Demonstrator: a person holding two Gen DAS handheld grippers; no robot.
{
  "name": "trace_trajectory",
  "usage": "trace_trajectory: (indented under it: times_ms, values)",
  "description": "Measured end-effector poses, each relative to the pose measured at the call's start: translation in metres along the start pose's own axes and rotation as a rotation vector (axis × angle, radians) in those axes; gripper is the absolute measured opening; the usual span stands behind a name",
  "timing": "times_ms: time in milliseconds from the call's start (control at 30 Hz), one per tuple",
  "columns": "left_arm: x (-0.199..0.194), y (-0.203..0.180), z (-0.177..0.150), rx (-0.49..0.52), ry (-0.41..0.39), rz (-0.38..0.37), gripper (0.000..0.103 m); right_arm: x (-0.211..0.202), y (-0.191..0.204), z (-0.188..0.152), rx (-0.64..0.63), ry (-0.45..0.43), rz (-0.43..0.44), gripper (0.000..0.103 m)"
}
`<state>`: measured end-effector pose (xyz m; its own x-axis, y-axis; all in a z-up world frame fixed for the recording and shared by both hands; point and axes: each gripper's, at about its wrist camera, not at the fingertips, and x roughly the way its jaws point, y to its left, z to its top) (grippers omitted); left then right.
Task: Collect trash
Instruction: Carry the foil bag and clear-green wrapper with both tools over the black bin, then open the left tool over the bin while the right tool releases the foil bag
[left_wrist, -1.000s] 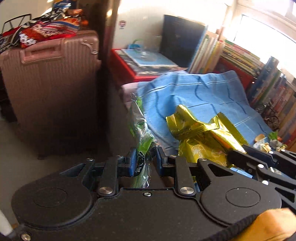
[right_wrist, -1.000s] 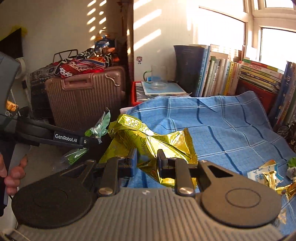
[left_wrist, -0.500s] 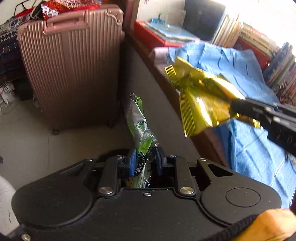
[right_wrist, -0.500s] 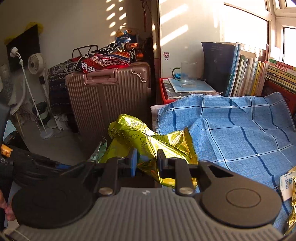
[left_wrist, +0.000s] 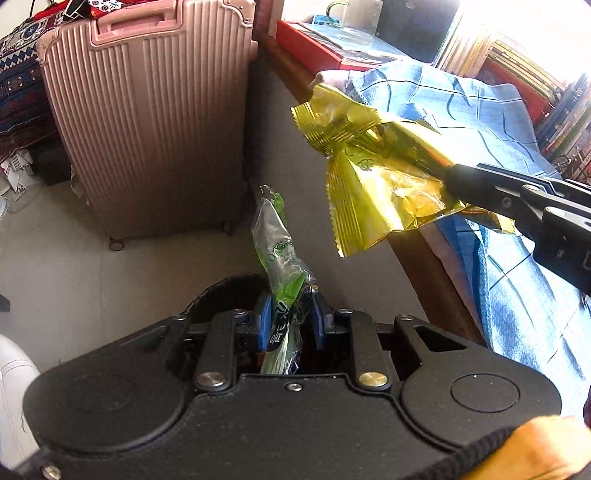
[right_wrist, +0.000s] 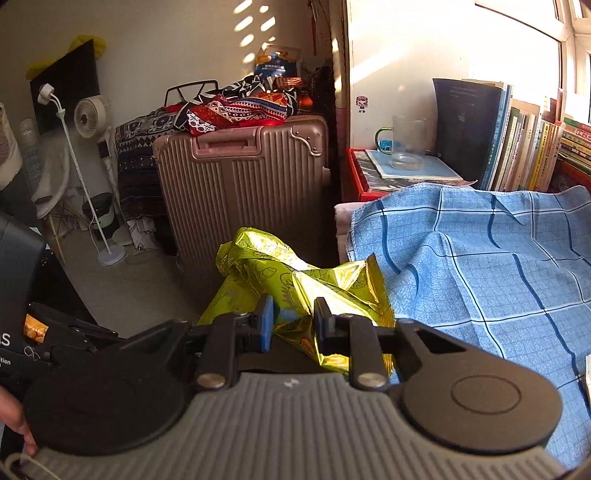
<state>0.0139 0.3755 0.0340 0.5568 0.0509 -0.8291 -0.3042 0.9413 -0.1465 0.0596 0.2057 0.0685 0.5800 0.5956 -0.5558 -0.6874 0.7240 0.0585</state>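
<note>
- Centre bottom of the left wrist view: left hand-held gripper is clamped on a green wrapper; the wrapper sticks up out of the jaws, crumpled, with its lower end hanging behind the pads.
- Right side of the same view: right hand-held gripper comes in from the frame edge, clamped on a yellow bag. The bag hangs in the air off the edge of the tabletop, over the floor.
- Right wrist view confirms it: jaws of the right hand-held gripper are pinched on the yellow bag, foil bunched between the pads.
- Blue cloth covers the tabletop at right; a suitcase stands beyond, upper left.
- Step, my read: carry phase. Both pieces are picked and off the tabletop, and both tools point down toward the floor side.
- A dark rim shows just behind the left jaws, low centre. It could be a bin, but I cannot tell; it is mostly hidden by the tool body.
- Next move calls for: get each piece over the bin mouth, then part the jaws. Foil is light and springy, so release low and inside the opening, one piece at a time.
- Risk: the wrapper may cling to a pad after release.
</note>
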Motion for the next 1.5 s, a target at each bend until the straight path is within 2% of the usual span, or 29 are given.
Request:
trace_trajectory:
  times_ms: [167,200,233,300,533,800,1100,1300,1500]
  values:
    - [0.0,0.002,0.001,-0.003,0.003,0.006,0.023,0.003,0.001,0.004,-0.001,0.0,0.008,0.027]
    - [0.0,0.001,0.001,-0.004,0.004,0.014,0.029,0.003,0.0,0.004,-0.001,0.001,0.01,0.027]
    - [0.0,0.001,0.001,-0.007,0.002,0.025,0.04,0.004,0.0,0.005,-0.001,0.001,0.011,0.027]
    - [-0.002,0.002,0.0,-0.018,-0.007,0.043,0.048,0.006,0.0,0.006,0.002,0.002,0.014,0.027]
    - [-0.003,0.011,0.0,-0.007,0.01,0.068,0.048,0.011,0.004,0.007,-0.004,0.009,0.041,0.027]
    - [-0.01,0.039,0.0,-0.057,0.004,0.125,0.05,0.024,0.015,0.007,-0.008,0.024,0.076,0.028]
    - [-0.02,0.086,-0.011,-0.199,0.002,0.176,0.05,0.045,0.037,-0.007,-0.032,0.097,0.123,0.028]
    - [-0.028,0.112,-0.024,-0.24,0.007,0.186,0.051,0.054,0.052,-0.015,-0.045,0.138,0.147,0.028]
    - [-0.029,0.121,-0.027,-0.245,0.018,0.182,0.051,0.06,0.055,-0.026,-0.032,0.197,0.126,0.029]
